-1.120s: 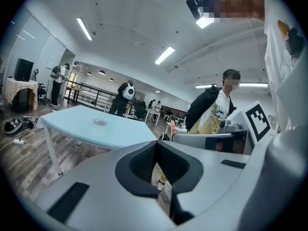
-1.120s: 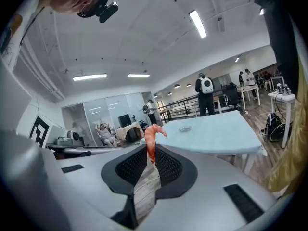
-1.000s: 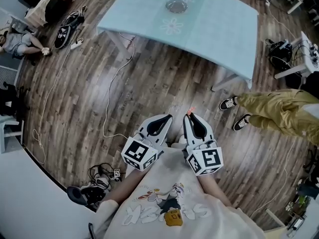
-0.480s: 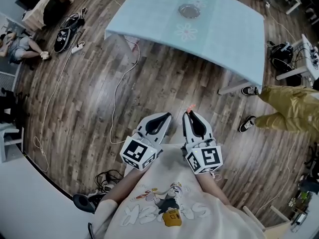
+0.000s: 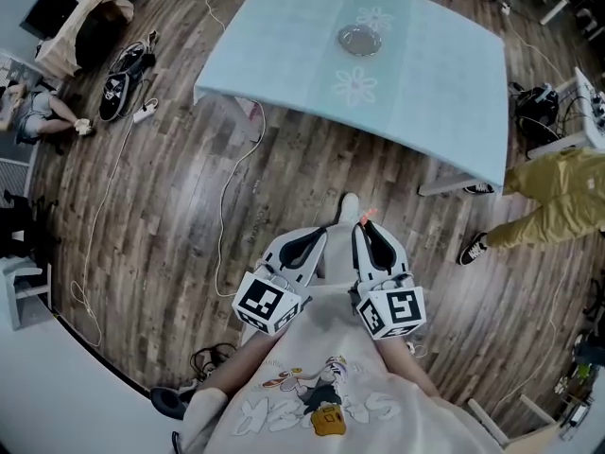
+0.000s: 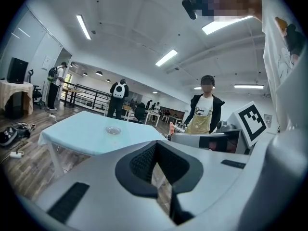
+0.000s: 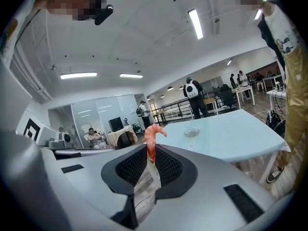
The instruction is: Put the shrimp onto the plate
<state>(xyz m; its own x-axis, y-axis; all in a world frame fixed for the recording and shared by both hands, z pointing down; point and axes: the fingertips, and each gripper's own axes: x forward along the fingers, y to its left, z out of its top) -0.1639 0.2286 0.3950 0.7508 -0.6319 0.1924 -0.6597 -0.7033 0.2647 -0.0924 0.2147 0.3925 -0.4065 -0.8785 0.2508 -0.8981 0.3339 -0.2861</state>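
A pink shrimp (image 7: 151,141) stands upright between the tips of my right gripper (image 7: 150,150), which is shut on it. In the head view the shrimp (image 5: 365,218) shows as a small pink tip at the right gripper (image 5: 363,225), held over the wooden floor in front of my body. My left gripper (image 5: 319,235) is beside it, shut and holding nothing (image 6: 156,146). The small round silvery plate (image 5: 360,39) rests on the pale blue table (image 5: 425,93) well ahead of both grippers. The plate (image 7: 192,133) also shows in the right gripper view and, as the same plate (image 6: 113,130), in the left gripper view.
A person in khaki trousers (image 5: 558,201) stands at the right near the table's corner. Cables (image 5: 225,206) trail over the wooden floor at the left, with shoes and bags (image 5: 123,60) farther left. In the left gripper view a person in an apron (image 6: 204,112) stands behind the table.
The table and plate have come nearer in the head view. The person in khaki has shifted toward the right edge. Both grippers keep their pose, shrimp still held.
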